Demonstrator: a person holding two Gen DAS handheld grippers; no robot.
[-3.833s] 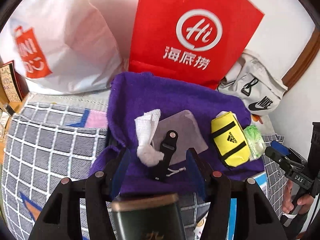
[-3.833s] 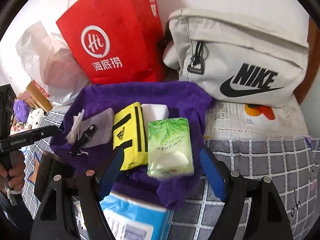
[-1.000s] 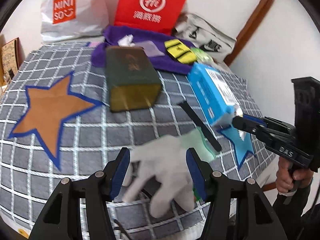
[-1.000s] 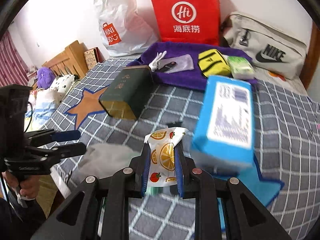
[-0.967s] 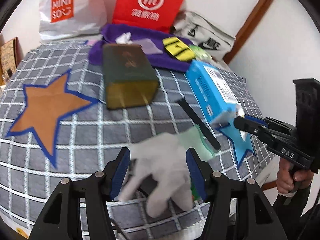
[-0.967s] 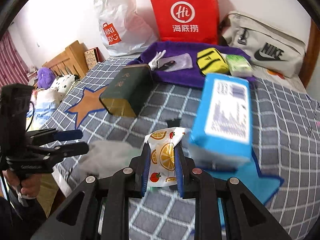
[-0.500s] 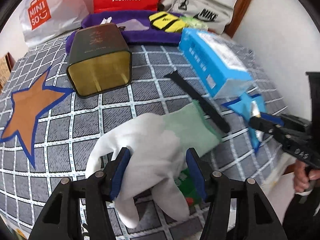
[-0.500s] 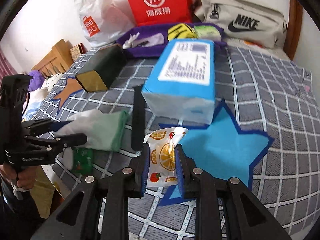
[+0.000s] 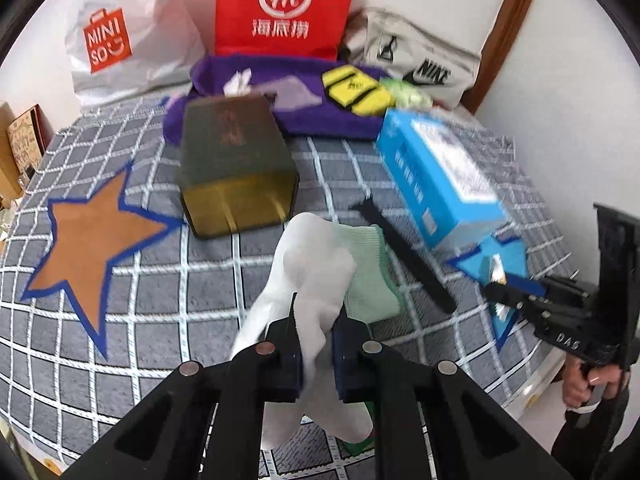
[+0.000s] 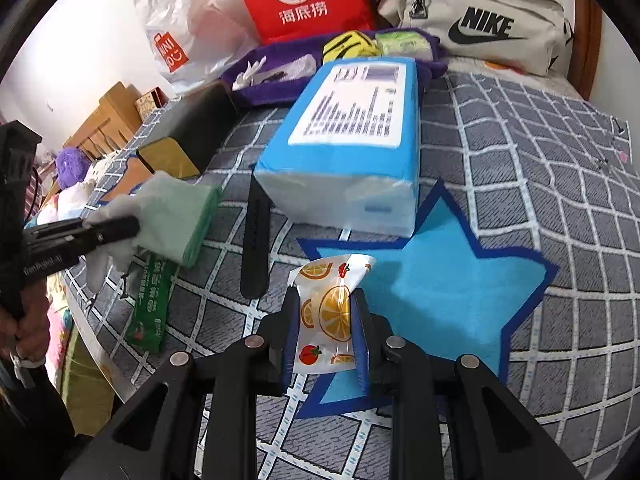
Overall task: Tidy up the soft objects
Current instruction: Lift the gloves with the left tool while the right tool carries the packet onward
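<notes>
Glove (image 9: pixel 316 276) clamped in left gripper (image 9: pixel 316 354), white fabric pinched between both jaws, green cuff (image 9: pixel 370 276) hanging toward the far side, white ends drooping below the jaws. Same glove visible from right wrist view (image 10: pixel 168 220), held up off the checked bedspread (image 10: pixel 560 208). Right gripper (image 10: pixel 326 332) clenched on fruit-print packet (image 10: pixel 326 308), orange slices and strawberries on it, top edge sticking out past the fingertips, over the blue star patch (image 10: pixel 440 280).

Green wrapper (image 10: pixel 150 304) lying flat on bedspread just under the glove. Black strap (image 10: pixel 254 240) lying between glove and blue tissue pack (image 10: pixel 352 148). Dark green box (image 9: pixel 236 164) on its side, gold end facing the left camera, just behind the glove. Orange star patch (image 9: pixel 90 240) left of box.

Purple towel (image 9: pixel 320 120) at far edge, carrying yellow pouch (image 9: pixel 356 90), green tissue packet (image 10: pixel 404 42), white cloth scrap (image 9: pixel 238 80), grey pouch (image 9: pixel 294 94). Red bag (image 9: pixel 286 8), white shopping bag (image 9: pixel 120 40), beige sling bag (image 10: pixel 484 20) against wall behind towel.
</notes>
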